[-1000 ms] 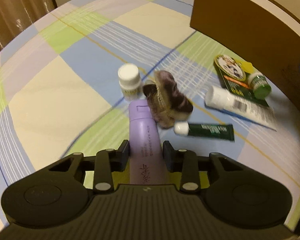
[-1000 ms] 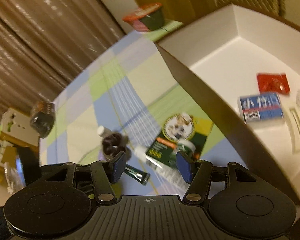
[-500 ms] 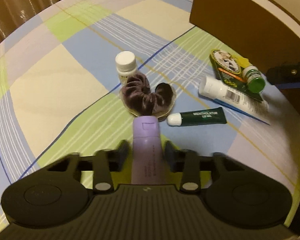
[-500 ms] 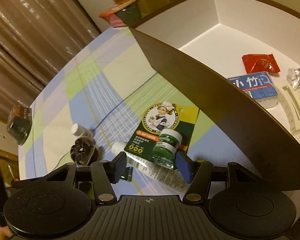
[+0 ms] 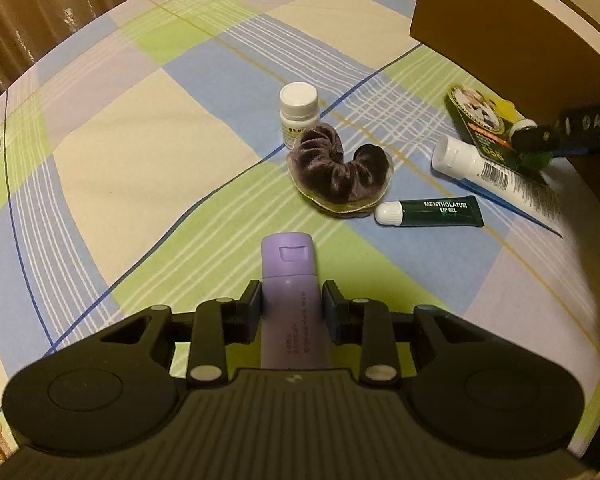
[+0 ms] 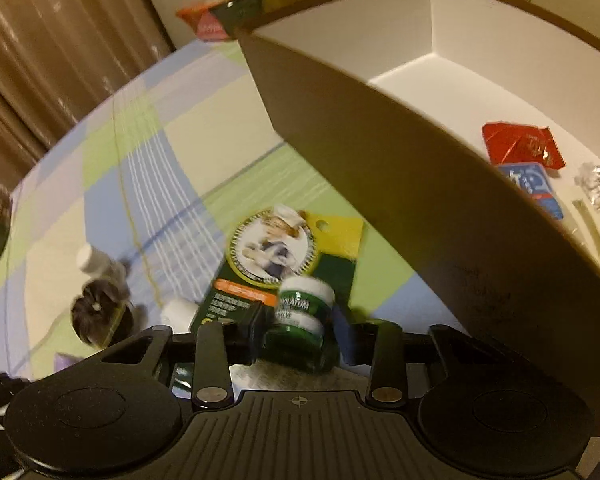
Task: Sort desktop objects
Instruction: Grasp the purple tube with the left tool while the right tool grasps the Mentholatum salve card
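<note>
My left gripper (image 5: 291,304) is shut on a purple tube (image 5: 288,264) whose cap points forward over the checked tablecloth. Beyond it lie a dark velvet scrunchie (image 5: 338,170), a white pill bottle (image 5: 299,110), a green lip gel tube (image 5: 436,212) and a white tube (image 5: 488,168). My right gripper (image 6: 300,326) holds a small green jar (image 6: 304,312) between its fingers, just above a green and yellow card (image 6: 276,248). It also shows as a dark bar (image 5: 564,132) in the left wrist view.
A large brown box (image 6: 380,160) with white inside stands at the right and holds a red packet (image 6: 520,146), a blue packet (image 6: 534,188) and other small items. A red-lidded cup (image 6: 228,12) sits at the table's far edge, with curtains behind.
The right gripper came down on the green jar and its fingers closed in on it. The left gripper drew back from the scrunchie with the purple tube.
</note>
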Motion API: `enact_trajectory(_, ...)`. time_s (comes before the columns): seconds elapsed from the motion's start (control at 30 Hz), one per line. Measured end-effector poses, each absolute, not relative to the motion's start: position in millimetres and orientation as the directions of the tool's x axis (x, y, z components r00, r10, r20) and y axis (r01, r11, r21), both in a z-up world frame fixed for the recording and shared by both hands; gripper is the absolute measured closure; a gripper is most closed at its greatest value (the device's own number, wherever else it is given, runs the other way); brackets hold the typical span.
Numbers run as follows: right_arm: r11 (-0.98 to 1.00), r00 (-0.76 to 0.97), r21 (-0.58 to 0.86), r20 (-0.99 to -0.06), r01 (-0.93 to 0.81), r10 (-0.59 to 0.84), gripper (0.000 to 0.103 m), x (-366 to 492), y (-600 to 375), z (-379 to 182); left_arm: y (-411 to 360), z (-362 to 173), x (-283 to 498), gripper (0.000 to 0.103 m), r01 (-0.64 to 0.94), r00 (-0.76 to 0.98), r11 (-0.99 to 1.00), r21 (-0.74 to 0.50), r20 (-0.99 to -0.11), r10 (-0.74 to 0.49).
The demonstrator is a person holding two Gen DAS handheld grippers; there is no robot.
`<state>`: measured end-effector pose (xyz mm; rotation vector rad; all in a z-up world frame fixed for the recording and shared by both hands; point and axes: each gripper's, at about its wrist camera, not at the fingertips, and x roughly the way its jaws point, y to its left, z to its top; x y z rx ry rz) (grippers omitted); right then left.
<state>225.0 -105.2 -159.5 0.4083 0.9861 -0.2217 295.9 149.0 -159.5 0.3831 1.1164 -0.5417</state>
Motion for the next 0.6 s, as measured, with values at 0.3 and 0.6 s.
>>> enact_trajectory(0.3,0.946,0.493,0.197,-0.869,0.257,0.047,0.071,197,-106,-157,149,-160,293,0.074,0.557,0.333,0.83,0.023,-0.922,-0.198)
enact_trajectory(0.6,0.94,0.506,0.212,-0.861,0.267,0.05,0.071,208,-108,-164,145,-161,292,0.053,0.531,0.342,0.847,0.025,-0.921,-0.186)
